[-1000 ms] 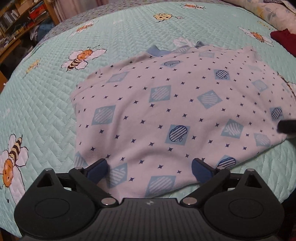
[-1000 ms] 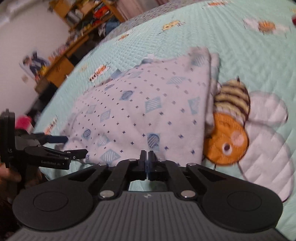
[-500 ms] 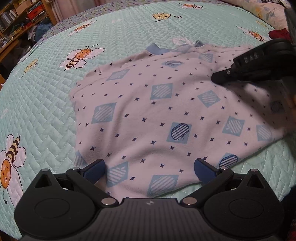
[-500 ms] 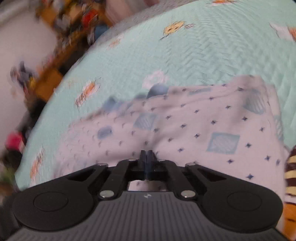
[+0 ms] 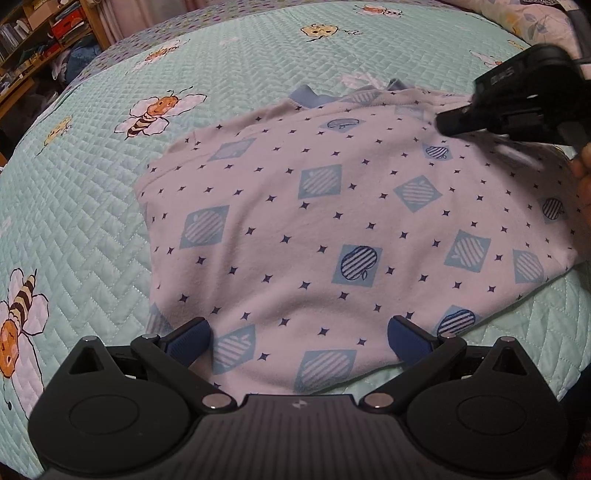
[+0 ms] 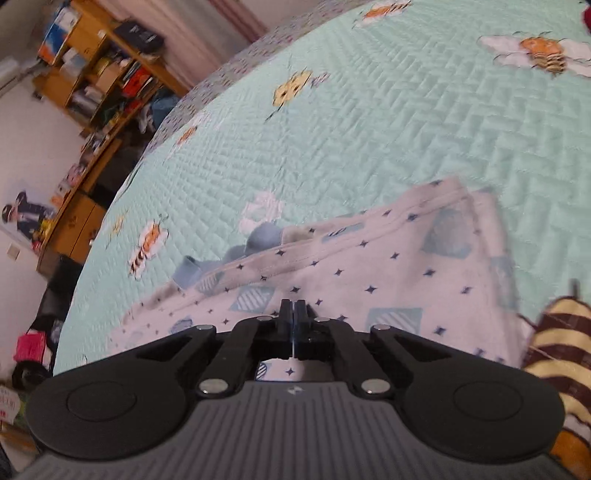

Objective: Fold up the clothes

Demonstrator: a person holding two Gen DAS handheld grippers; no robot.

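Note:
A pale shirt [image 5: 332, 221] printed with blue diamonds and small stars lies flat on the bed, its blue collar [image 5: 310, 99] at the far edge. My left gripper [image 5: 301, 338] hovers open over the shirt's near hem, with cloth showing between its blue pads [image 5: 194, 338] but not pinched. My right gripper [image 5: 448, 123] hangs above the shirt's far right part, close to the collar edge. In the right wrist view the right gripper [image 6: 294, 314] has its black fingers almost together, a thin slit just opening, with nothing between them. The shirt [image 6: 369, 280] lies below it.
A teal quilted bedspread [image 5: 92, 206] with bee pictures covers the bed. Wooden shelves [image 6: 92, 74] full of things stand beyond the bed's left side. A flowered pillow [image 5: 532, 22] lies at the far right. A hand [image 5: 583, 170] shows at the right edge.
My right gripper has swung from the shirt's near right corner across and up over its far right part by the collar. The left gripper and the shirt have stayed put.

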